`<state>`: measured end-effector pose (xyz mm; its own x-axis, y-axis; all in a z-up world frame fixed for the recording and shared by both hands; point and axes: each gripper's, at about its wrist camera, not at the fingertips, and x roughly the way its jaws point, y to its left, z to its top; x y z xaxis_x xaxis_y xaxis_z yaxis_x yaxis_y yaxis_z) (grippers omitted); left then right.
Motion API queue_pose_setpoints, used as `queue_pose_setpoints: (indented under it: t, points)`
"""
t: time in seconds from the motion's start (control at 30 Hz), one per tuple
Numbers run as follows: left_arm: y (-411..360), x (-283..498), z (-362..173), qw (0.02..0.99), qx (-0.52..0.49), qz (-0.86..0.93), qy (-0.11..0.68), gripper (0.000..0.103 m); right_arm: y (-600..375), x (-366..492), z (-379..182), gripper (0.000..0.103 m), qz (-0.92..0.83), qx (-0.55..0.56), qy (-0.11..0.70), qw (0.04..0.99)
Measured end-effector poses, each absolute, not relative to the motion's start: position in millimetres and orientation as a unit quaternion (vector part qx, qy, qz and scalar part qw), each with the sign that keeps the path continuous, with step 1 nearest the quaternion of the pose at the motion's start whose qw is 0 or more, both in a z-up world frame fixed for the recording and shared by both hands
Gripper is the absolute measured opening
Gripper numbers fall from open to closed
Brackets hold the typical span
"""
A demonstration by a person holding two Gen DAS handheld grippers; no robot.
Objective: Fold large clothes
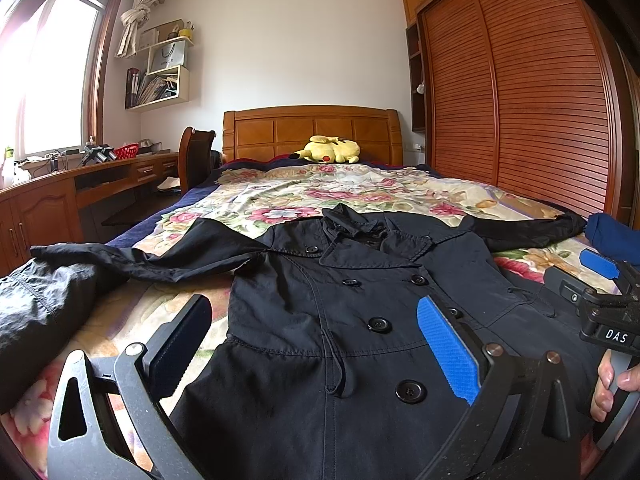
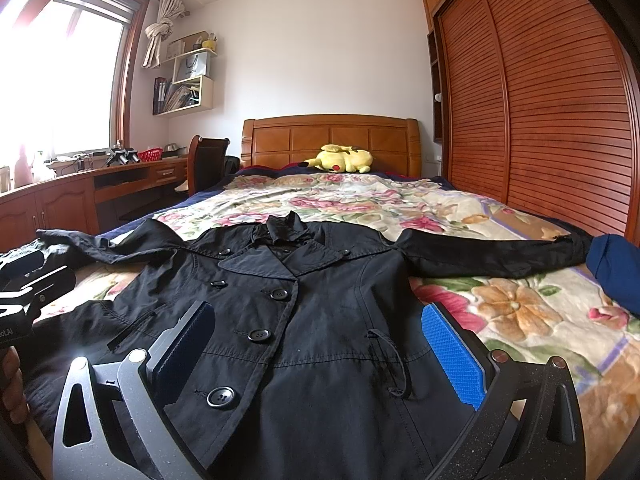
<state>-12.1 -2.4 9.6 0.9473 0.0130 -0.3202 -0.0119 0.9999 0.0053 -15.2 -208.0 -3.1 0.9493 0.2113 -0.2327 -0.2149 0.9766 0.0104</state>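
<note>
Black double-breasted coat (image 1: 320,320) lying face up and buttoned on the floral bed (image 1: 280,200), collar toward the headboard, sleeves spread outward.

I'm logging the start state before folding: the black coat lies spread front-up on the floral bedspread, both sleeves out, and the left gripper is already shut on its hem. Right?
Not quite. The left gripper is open, its fingers spread above the black coat and gripping nothing, as the left wrist view shows. The rest holds: the coat lies front-up on the floral bedspread, both sleeves out.

coat (image 1: 320,320): matt black cloth | headboard (image 1: 312,130): glossy wood | wardrobe doors (image 1: 540,100): slatted wood
</note>
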Motion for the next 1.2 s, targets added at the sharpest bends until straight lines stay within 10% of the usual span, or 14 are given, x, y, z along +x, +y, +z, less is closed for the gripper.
queue_pose_setpoints:
  t: [1.2]
  points:
    - [44.2,-0.8,27.9,0.98,-0.01,0.039,0.195,0.103,-200.4,-13.1,19.5,0.103,0.15,-0.002,0.123,0.981]
